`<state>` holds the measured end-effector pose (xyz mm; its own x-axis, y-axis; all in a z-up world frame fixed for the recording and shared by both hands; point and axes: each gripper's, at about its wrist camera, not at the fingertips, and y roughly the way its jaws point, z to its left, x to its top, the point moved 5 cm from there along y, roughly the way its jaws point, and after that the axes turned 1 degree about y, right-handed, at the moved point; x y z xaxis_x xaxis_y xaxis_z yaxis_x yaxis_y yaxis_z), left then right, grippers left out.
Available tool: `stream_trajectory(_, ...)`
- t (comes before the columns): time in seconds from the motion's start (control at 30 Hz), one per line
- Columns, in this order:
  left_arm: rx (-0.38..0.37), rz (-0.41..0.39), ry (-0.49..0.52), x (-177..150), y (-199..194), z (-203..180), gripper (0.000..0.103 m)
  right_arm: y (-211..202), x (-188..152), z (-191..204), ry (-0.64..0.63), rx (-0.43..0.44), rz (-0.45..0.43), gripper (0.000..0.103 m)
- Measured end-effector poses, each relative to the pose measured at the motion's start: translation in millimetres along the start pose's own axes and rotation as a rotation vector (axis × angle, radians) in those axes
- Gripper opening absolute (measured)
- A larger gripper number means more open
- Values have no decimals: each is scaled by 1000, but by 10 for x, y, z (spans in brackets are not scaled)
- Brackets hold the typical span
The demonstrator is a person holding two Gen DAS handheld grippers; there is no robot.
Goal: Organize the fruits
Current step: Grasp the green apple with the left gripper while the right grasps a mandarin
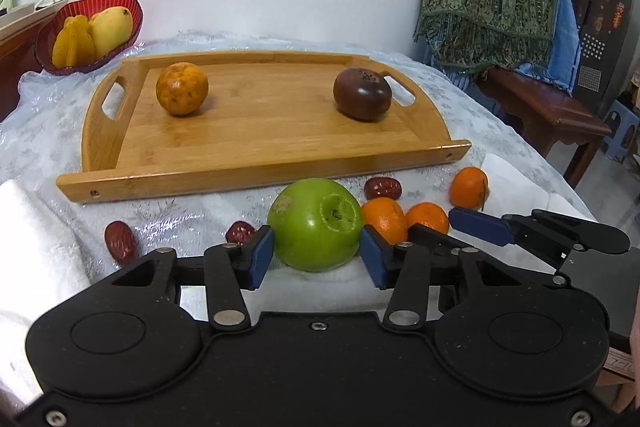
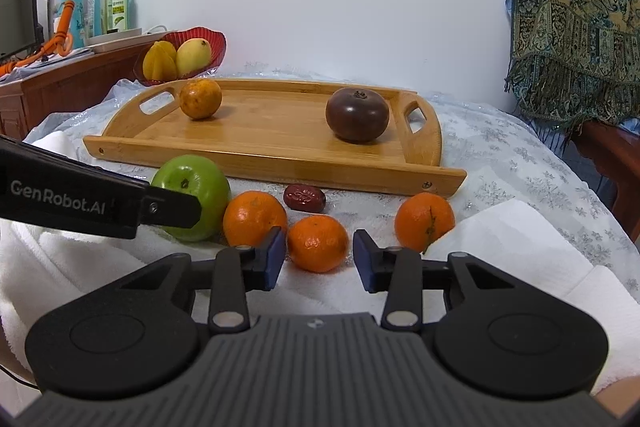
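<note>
White towel on the table cushions a firm, waxy green apple, best squeezed across its middle by the wide-spread left hand-held gripper straddling it; the right hand-held gripper gapes around a mandarin.

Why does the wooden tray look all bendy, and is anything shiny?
In the left wrist view the fisheye lens bows the wooden tray front rail and darkens the corners. In the right wrist view, light glints on the dark purple fruit and the tangerine; both views look sharp, with soft shadows.
</note>
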<state>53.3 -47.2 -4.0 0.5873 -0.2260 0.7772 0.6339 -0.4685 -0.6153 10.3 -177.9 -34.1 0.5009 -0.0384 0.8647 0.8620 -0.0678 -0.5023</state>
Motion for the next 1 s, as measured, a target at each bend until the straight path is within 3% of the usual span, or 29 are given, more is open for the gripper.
stream_trajectory(0.23,4,-25,28,2,121,-3,55,27,8,-29,17,0,-2,48)
stream_trajectory(0.27,6,-22,32,4,148,0,56,32,7,-34,17,-9,-3,60)
stream_trajectory(0.37,7,-42,43,11,183,11,58,58,0,-66,26,-33,1,68)
stream_trajectory(0.7,-7,-62,47,-69,62,69,56,63,-19,-89,37,-81,1,69)
stream_trajectory(0.8,-1,-64,84,-110,9,40,57,83,-41,-23,-11,-87,8,69)
stream_trajectory(1.0,7,-72,120,-144,50,-9,57,122,-60,94,-66,-61,13,59)
